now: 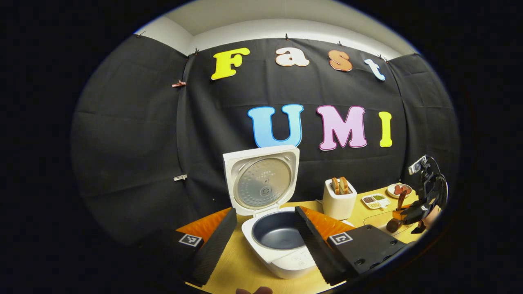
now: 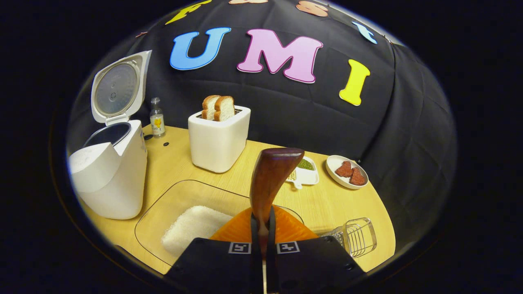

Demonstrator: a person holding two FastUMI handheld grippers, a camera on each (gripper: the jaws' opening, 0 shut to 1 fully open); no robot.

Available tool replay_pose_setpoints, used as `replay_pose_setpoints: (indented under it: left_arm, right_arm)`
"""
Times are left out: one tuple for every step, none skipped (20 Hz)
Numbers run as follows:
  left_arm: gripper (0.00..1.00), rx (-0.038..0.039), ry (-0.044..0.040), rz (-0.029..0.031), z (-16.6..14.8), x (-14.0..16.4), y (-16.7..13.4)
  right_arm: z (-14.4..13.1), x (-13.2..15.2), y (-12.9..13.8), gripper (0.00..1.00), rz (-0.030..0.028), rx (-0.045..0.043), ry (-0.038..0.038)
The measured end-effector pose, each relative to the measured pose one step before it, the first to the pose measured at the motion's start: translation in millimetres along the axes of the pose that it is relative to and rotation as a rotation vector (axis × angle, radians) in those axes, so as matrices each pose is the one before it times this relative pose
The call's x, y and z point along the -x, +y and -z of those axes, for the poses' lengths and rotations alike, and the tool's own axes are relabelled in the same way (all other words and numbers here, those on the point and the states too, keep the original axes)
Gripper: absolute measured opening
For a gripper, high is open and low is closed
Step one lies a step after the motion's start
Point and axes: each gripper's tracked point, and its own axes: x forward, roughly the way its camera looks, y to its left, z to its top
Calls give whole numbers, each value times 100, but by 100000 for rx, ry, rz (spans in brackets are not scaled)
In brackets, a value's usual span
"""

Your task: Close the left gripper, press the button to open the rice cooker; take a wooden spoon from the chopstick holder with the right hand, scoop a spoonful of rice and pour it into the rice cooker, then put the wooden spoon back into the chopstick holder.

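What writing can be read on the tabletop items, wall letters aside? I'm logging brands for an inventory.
No text can be read.
Small bottle: the label is too small to read.
Rice cooker: the front panel marks are blurred.
Rice cooker lid: the marks on the inner plate are too small.
Square tags: coded patterns, no words.
Toaster: nothing written on it.

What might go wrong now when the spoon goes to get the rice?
The right gripper pinches the brown wooden spoon only low on its thin handle, so the spoon might twist or slip once loaded. White rice lies in a shallow clear tray with a low rim, so grains could be pushed out onto the table. The open white rice cooker stands apart from the tray, so rice may spill on the way.
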Motion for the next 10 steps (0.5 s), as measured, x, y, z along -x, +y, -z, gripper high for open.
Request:
replay_pose_setpoints:
  left_arm:
    - [97,275,239,-134,146,-58,204]
    - [97,211,275,-169,154,-138,205]
    - [97,246,285,-500,203,-93,284]
    - [97,419,271,-398,30,-24,191]
    - [97,545,72,-320,69,-55,148]
    - [97,341,-60,-216,103,31,84]
    - [97,4,-14,-200,35,-41,193]
    - [97,-125,-89,-201,28,-31,51]
    - [97,-23,-294,-177,-114,-38,67]
    - [97,20,-363,-141,-123,-9,60]
  right_arm:
    - [354,-88,866,8,-651,-2224,1459]
    - [345,-33,834,8,-864,-4250,1902]
    - [250,16,650,8,-556,-5061,1379]
    - [245,-47,384,8,-69,-5293,873]
    - [163,-42,569,8,-726,-5961,870]
    - [98,23,706,8,-2124,-6516,338]
    - [319,-111,489,8,-2530,-6734,1431]
    - [142,-242,348,8,-2428,-7252,968]
    - [80,38,-307,8,-1508,-7071,1532]
    - [-149,-2,-715,8,-411,-7063,556]
